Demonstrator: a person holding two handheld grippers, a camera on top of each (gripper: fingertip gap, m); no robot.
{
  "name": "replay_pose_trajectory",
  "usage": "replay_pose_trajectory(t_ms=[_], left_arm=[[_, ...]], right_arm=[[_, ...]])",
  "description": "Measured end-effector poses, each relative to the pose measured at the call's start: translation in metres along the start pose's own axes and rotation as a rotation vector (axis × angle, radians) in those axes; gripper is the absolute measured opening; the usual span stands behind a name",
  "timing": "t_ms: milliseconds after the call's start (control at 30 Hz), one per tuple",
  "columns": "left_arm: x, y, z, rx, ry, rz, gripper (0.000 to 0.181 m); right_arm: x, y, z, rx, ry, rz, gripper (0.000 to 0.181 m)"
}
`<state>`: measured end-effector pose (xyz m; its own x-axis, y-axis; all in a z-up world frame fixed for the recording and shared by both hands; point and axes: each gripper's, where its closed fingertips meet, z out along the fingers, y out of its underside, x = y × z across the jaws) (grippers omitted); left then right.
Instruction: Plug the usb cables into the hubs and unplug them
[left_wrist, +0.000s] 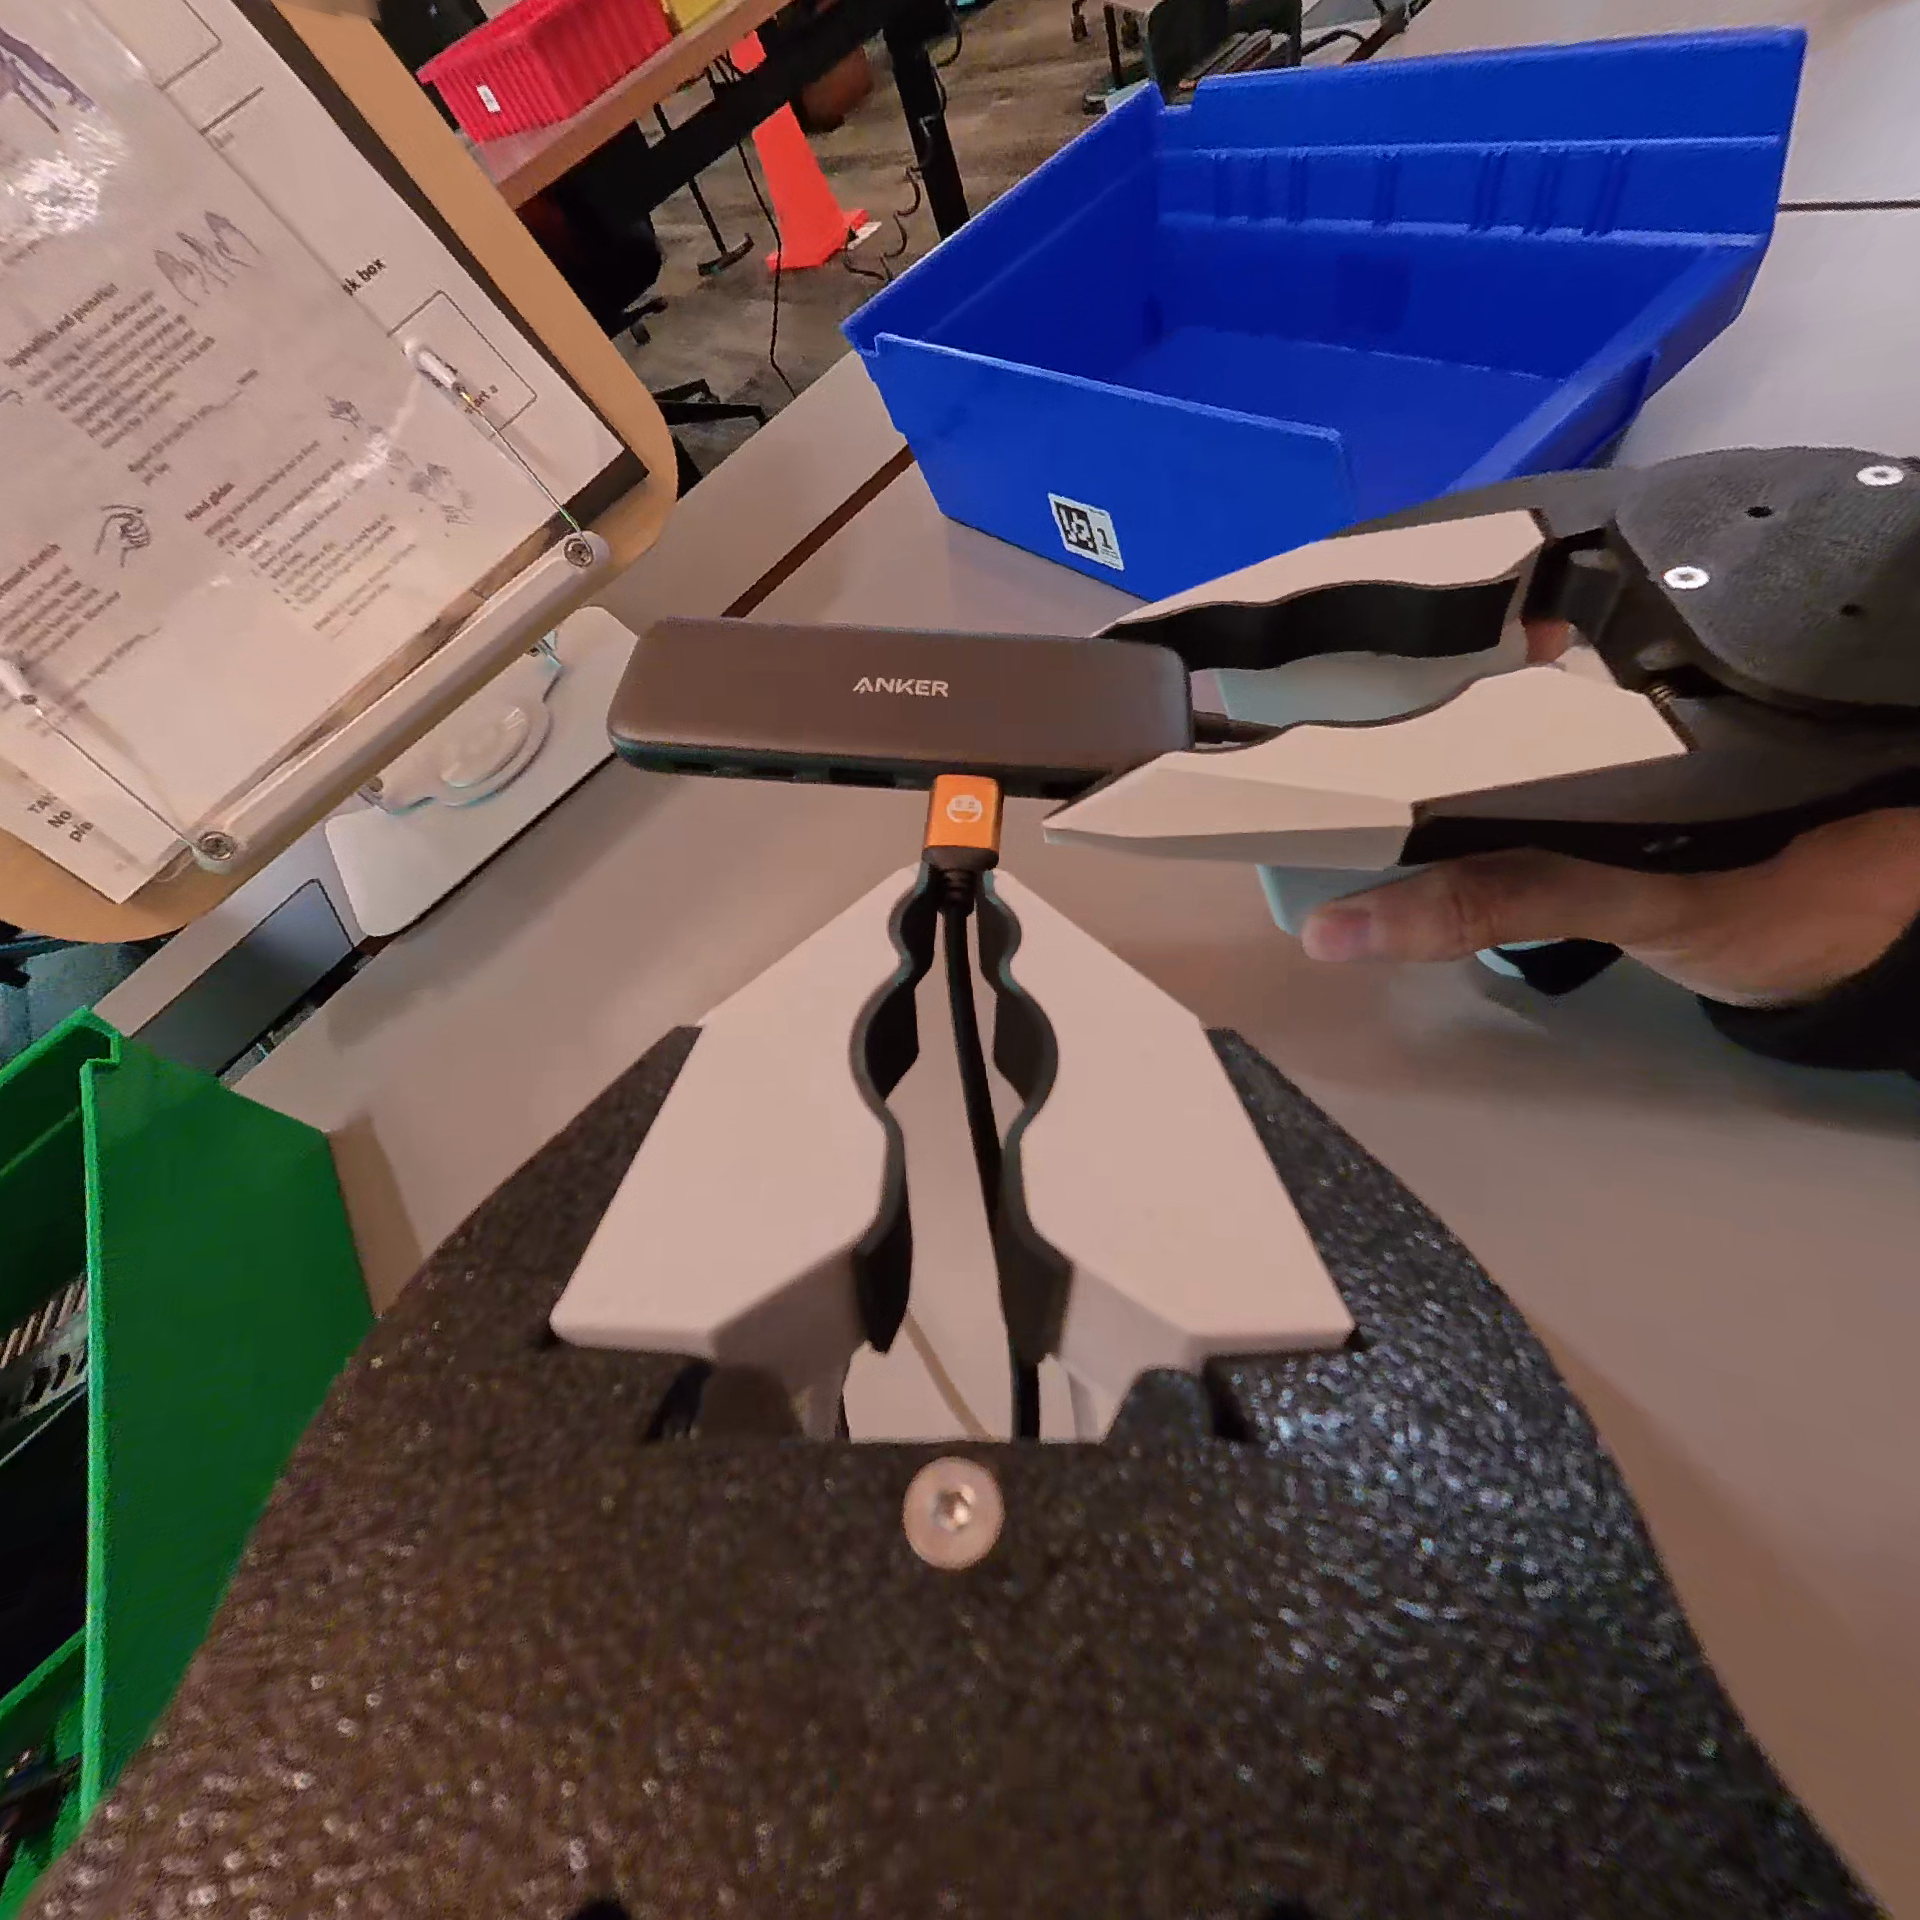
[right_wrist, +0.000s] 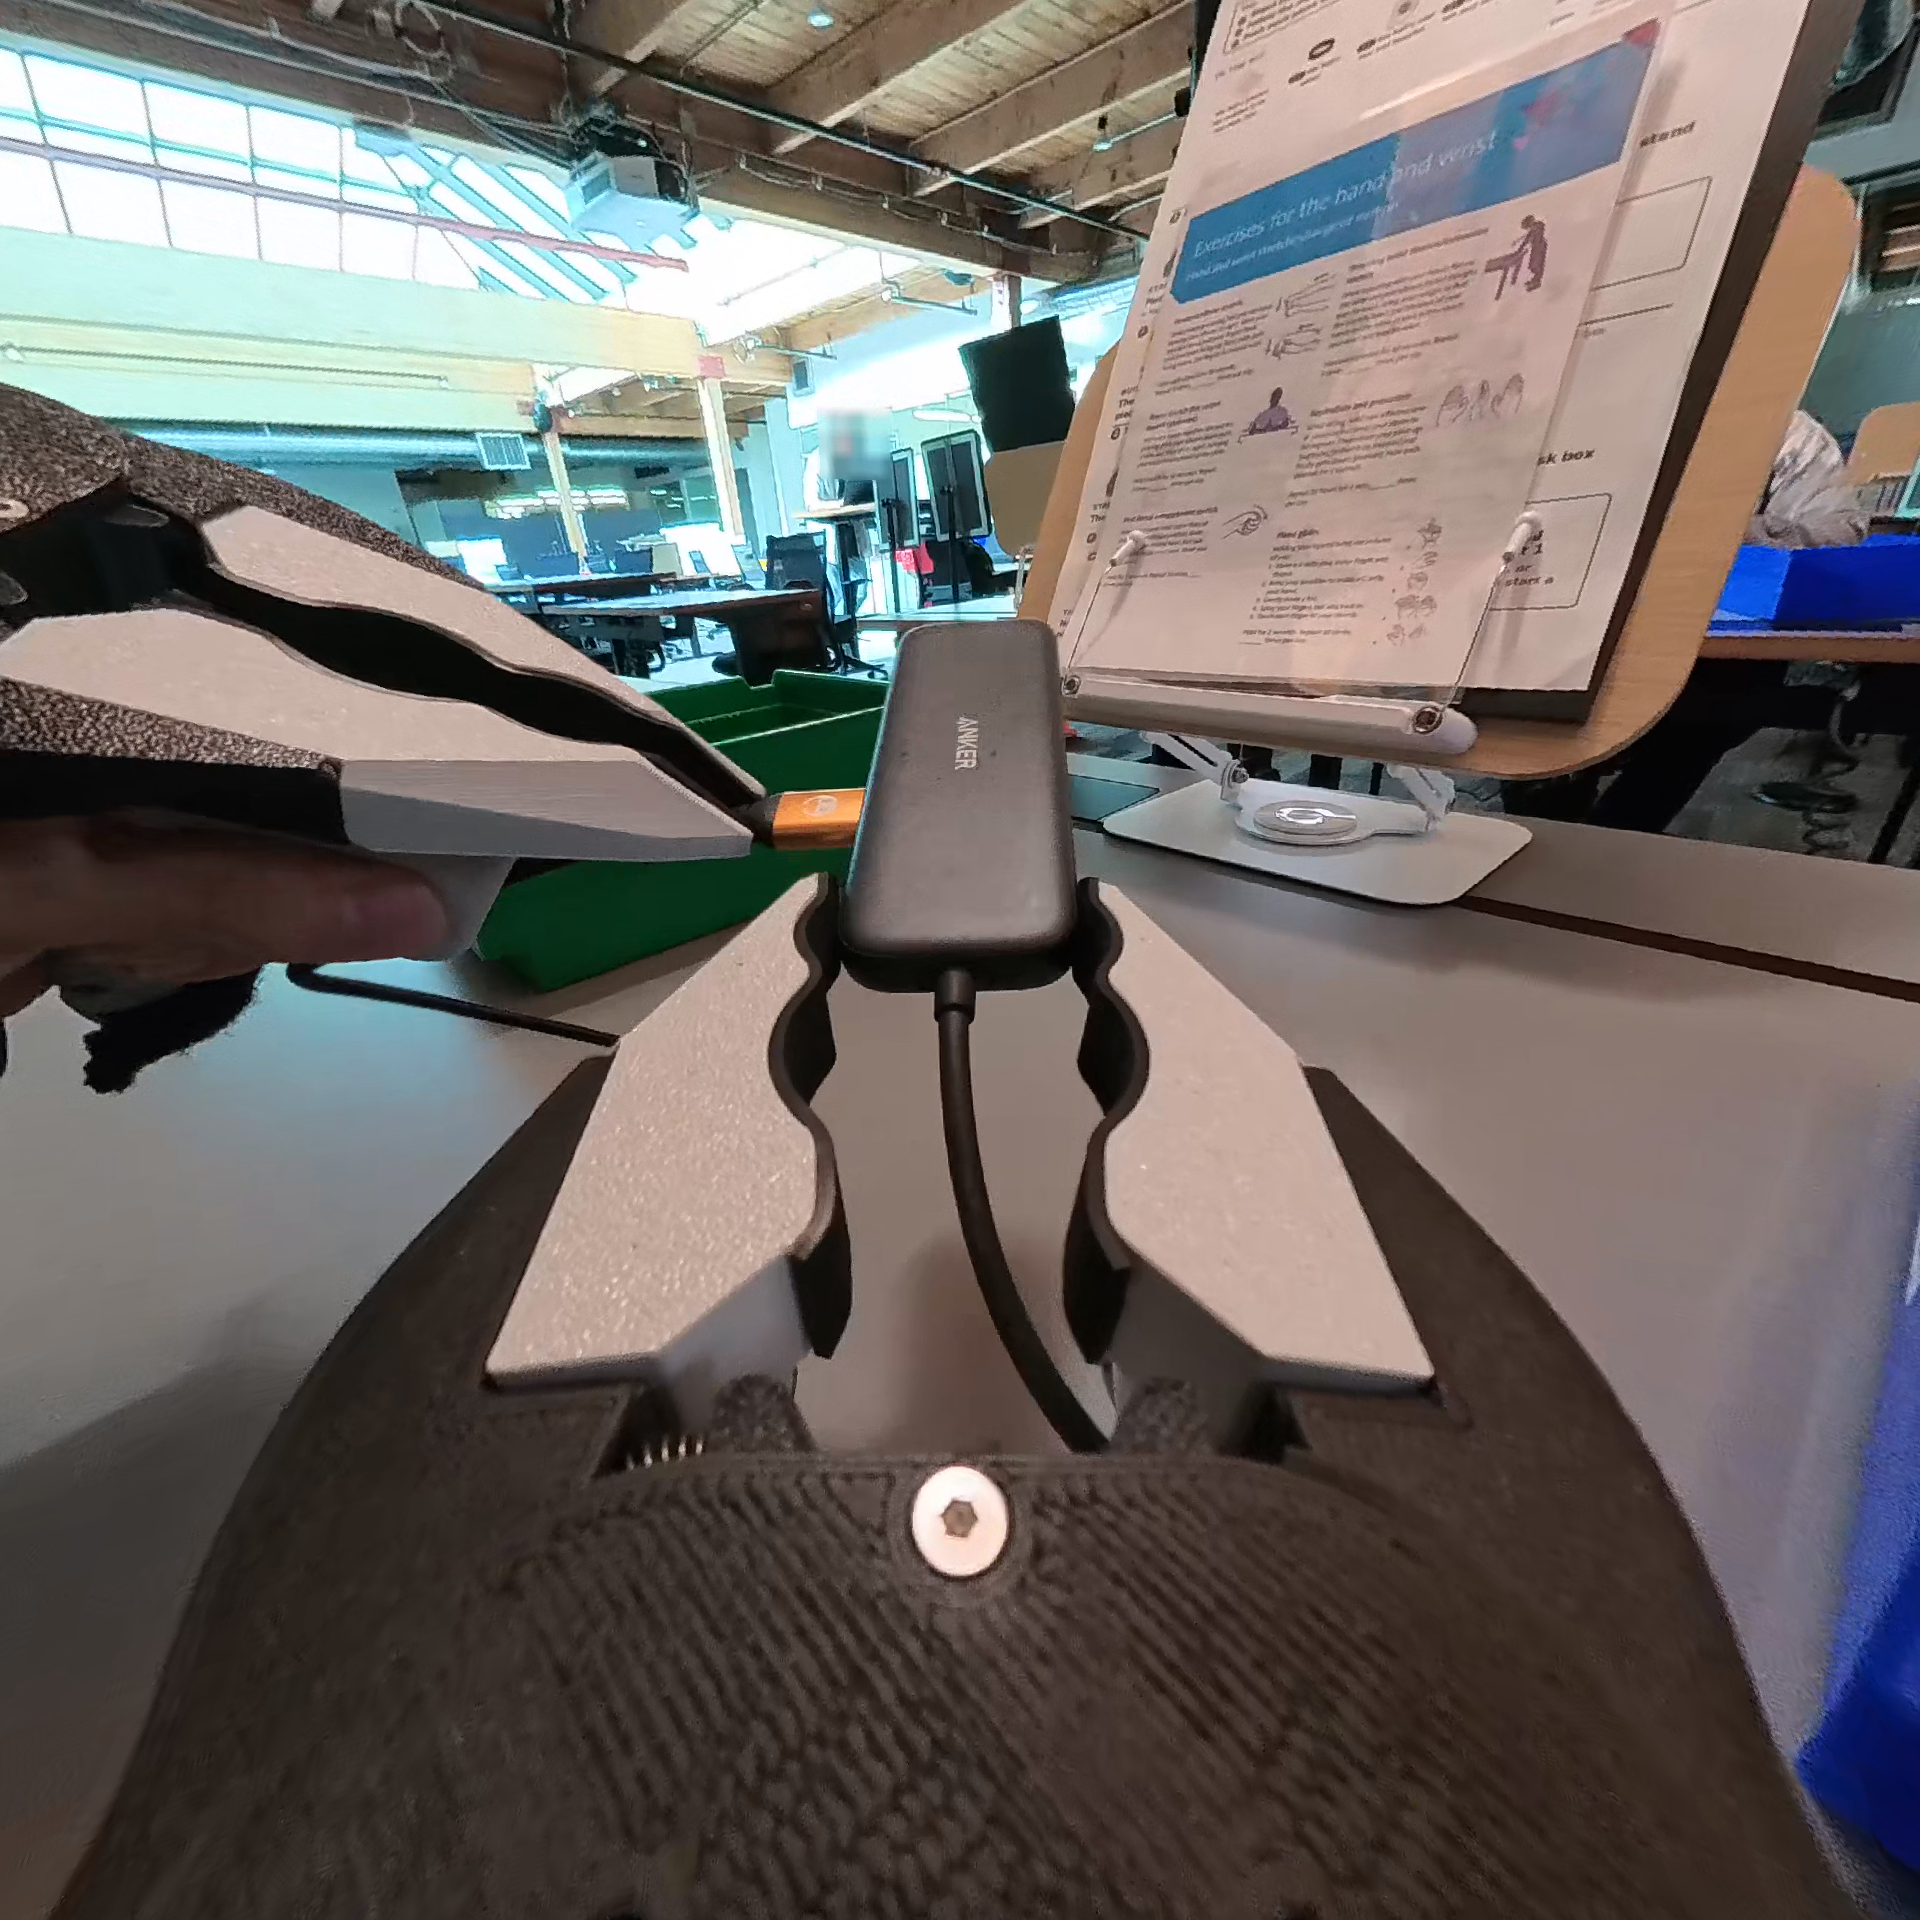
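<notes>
A dark grey USB hub is held above the table. My right gripper is shut on the hub's near end, where its black lead comes out. My left gripper is shut on a black cable just behind its orange plug. The orange plug's tip sits in a port on the hub's long side. In the right wrist view the left gripper comes in from the left with the orange plug against the hub. In the left wrist view the right gripper comes in from the right.
An empty blue bin stands behind the hub on the grey table. A green bin is at the left. A document stand with printed sheets stands at the table's back left. Hands hold both grippers.
</notes>
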<state>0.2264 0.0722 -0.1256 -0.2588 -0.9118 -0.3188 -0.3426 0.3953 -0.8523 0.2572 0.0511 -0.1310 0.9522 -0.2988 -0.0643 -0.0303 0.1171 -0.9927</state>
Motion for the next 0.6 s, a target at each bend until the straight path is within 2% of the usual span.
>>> replay_pose_trajectory(t_ms=[167,300,433,600], left_arm=[[0.005,-0.001,0.0,0.064,0.021,0.002,0.005],[-0.006,-0.012,-0.019,0.16,0.013,-0.041,0.017],[-0.042,-0.006,-0.049,0.166,-0.029,-0.115,0.02],[-0.114,0.04,-0.089,0.031,-0.163,-0.193,0.024]], right_arm=[[0.002,-0.009,-0.004,0.051,0.011,-0.032,0.045],[0.016,-0.013,-0.009,0.097,0.062,0.017,0.045],[0.026,-0.017,-0.015,0.146,0.069,0.074,0.045],[0.023,-0.017,-0.016,0.158,0.057,0.049,0.045]])
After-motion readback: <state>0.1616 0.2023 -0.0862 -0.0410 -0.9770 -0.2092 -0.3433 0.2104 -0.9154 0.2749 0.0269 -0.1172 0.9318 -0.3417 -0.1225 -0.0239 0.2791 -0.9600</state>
